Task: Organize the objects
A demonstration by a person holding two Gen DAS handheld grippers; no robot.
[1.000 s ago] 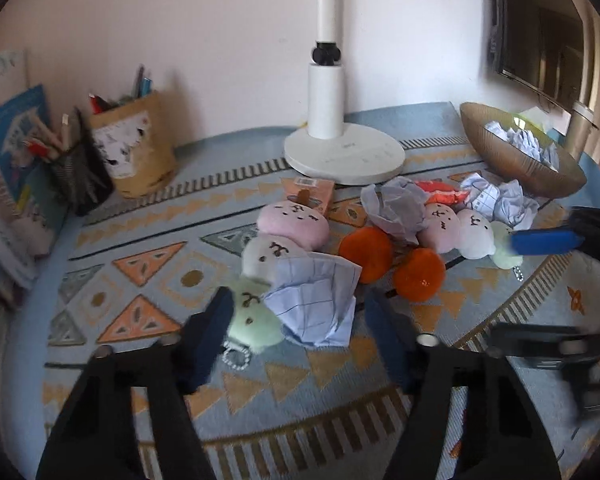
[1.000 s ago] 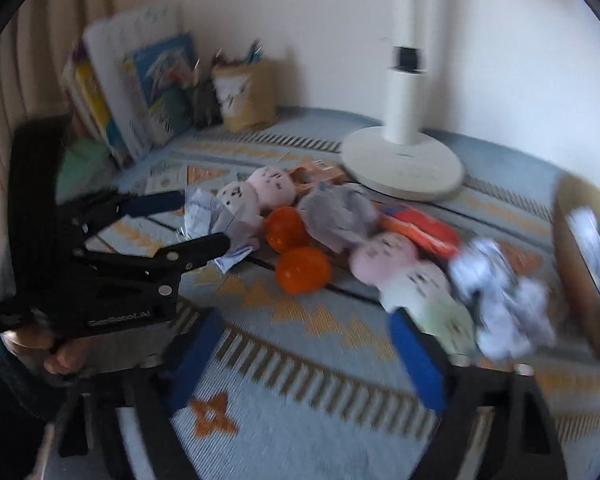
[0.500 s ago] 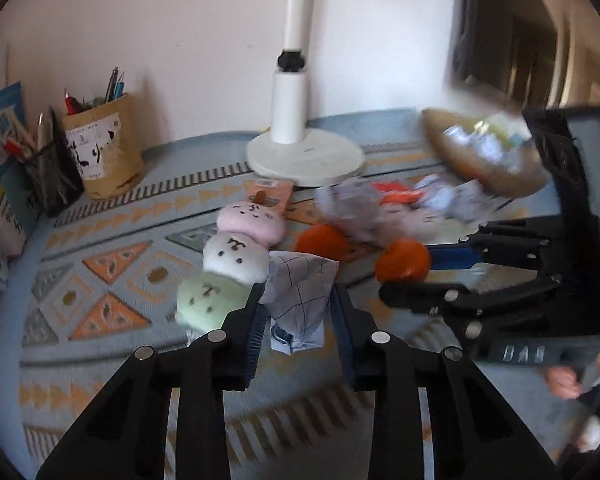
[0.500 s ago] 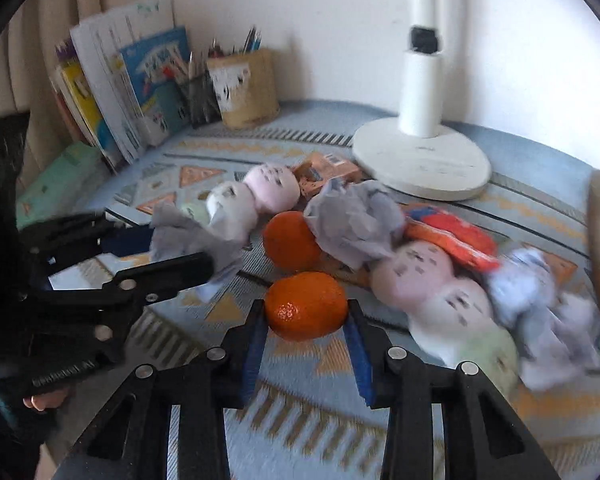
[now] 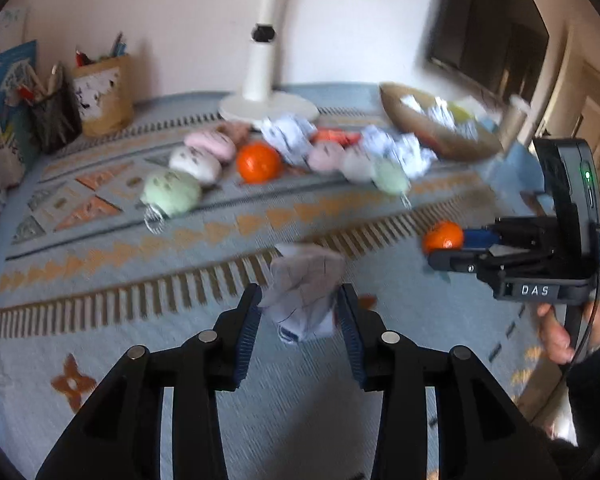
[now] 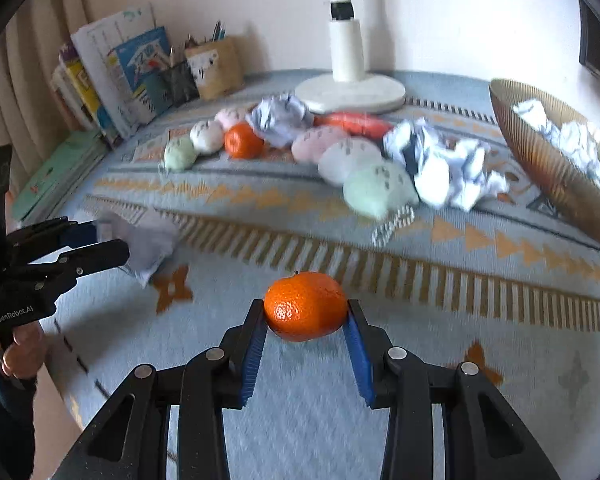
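left gripper clamping a crumpled paper ball | right gripper pinching a tangerine; both hanging above the rug, on its near side, away from the lamp

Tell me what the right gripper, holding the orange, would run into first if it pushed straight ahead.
Probably the pale green plush with its keychain, in front of the crumpled paper. The right gripper, shut on the orange, has only bare mat before that. Depth is unclear: it may pass above.
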